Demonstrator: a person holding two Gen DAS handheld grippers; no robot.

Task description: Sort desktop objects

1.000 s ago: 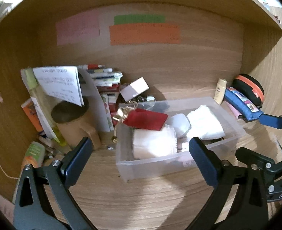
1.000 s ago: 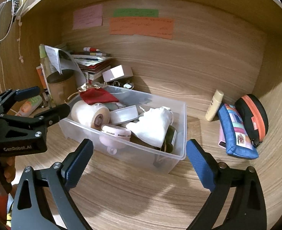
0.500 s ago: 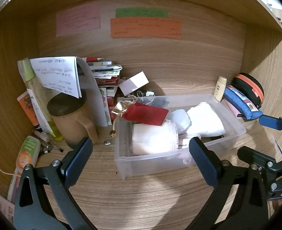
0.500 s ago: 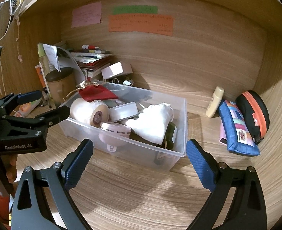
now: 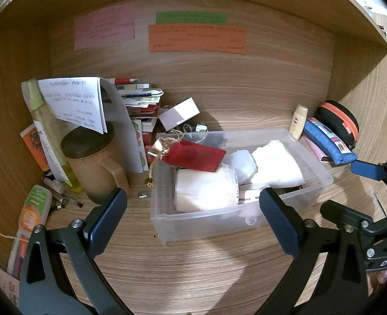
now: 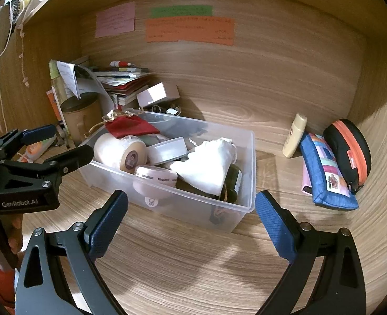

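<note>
A wood-grain desk alcove (image 6: 193,262) closes in on three sides, its back panel carrying a pink paper note (image 6: 115,22), a green strip (image 6: 181,11) and a long orange strip (image 6: 189,30). A clear plastic storage bin (image 6: 243,168) sits in the middle of the desktop. Inside it lie a dark red fabric pouch with gold trim (image 5: 193,155), a white roll with a tan end (image 6: 119,152), a flat round white tin (image 6: 167,151), a pale pink jar (image 6: 156,177) and a white drawstring cloth bag (image 6: 206,165) resting on a dark bottle (image 6: 232,182).

Left of the bin stand a tan lidded mug (image 5: 93,162), a pile of papers and booklets (image 6: 122,78) and a small white box (image 5: 179,113); an orange-and-green tube (image 5: 33,210) lies flat near the front edge. To the right, well apart from the bin, a cream bottle (image 6: 294,139) leans on the back panel beside a blue patchwork pencil case (image 6: 324,173) and a black round case with an orange zip (image 6: 348,149).

The left gripper (image 5: 193,215) hovers spread wide in front of the bin, holding nothing. The right gripper (image 6: 190,215) is likewise spread and empty, low over the desktop before the bin's near corner.
</note>
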